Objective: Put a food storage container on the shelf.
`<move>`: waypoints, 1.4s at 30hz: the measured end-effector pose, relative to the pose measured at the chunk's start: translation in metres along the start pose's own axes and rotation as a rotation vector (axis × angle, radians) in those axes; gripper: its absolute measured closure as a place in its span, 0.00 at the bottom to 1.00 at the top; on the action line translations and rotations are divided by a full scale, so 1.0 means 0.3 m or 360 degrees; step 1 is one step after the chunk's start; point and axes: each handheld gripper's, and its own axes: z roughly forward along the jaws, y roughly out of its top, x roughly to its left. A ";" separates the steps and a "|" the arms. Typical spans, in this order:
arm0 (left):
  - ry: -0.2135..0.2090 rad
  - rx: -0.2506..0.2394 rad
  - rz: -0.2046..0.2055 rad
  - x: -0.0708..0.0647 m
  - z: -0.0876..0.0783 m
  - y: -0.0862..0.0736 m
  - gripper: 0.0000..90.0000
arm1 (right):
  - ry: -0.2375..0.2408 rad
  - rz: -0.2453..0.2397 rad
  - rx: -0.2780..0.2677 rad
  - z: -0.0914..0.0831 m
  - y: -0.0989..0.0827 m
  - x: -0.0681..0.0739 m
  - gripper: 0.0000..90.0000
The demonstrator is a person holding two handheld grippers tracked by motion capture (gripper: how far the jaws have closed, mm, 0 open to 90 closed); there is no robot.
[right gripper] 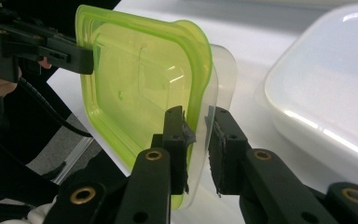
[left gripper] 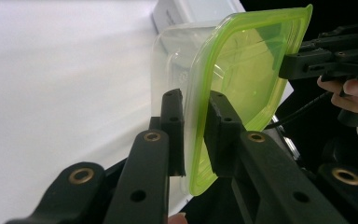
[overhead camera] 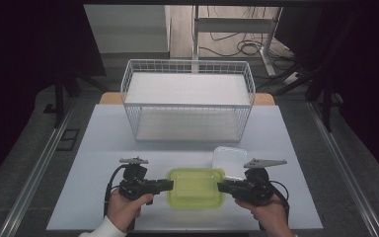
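Hanging level between the two claws, the green-lidded container [overhead camera: 195, 187] sits just off the near edge of the table [overhead camera: 103, 148], about midway along that edge, with its long axis running side to side from one hand to the other. The left gripper [overhead camera: 167, 185] pinches the container's left rim, its pads closed tight on the green lid lip and the clear tub wall beneath it, as the left gripper view shows plainly [left gripper: 196, 135]. The right gripper [overhead camera: 223, 187] does the same on the opposite rim; in the right gripper view [right gripper: 198, 140] one pad presses the green lip and the other stands behind the clear wall, so I judge it clamped on the rim as well, though a sliver of gap shows on the far pad. Each hand is equally near its own end, so neither leads; whatever comes next turns on both keeping the container flat while it travels. Just beyond the right end lies a white lidded box [overhead camera: 230, 162], near but apart from the green one, toward the table's right half. Farther out, at the far edge and centred, stands the white wire basket [overhead camera: 187, 101], open-topped, straight ahead of the container; I take it as the likely place to carry it, which would mean a forward lift over its near rim.
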 end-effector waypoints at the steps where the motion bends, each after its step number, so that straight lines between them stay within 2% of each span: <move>1: 0.0005 -0.0007 0.0012 -0.003 -0.005 0.007 0.88 | 0.0000 -0.0008 -0.0009 -0.002 0.007 0.001 0.86; 11: 0.0028 -0.0075 0.0082 -0.011 -0.039 0.082 0.88 | -0.0024 -0.0091 -0.0077 -0.018 0.086 0.010 0.86; 29: 0.0051 -0.0200 0.0204 -0.042 -0.103 0.233 0.88 | -0.0018 -0.0155 -0.0226 -0.060 0.227 0.011 0.86; 42: 0.0066 -0.0238 0.0246 -0.040 -0.139 0.338 0.88 | -0.0007 -0.0184 -0.0287 -0.065 0.327 0.002 0.86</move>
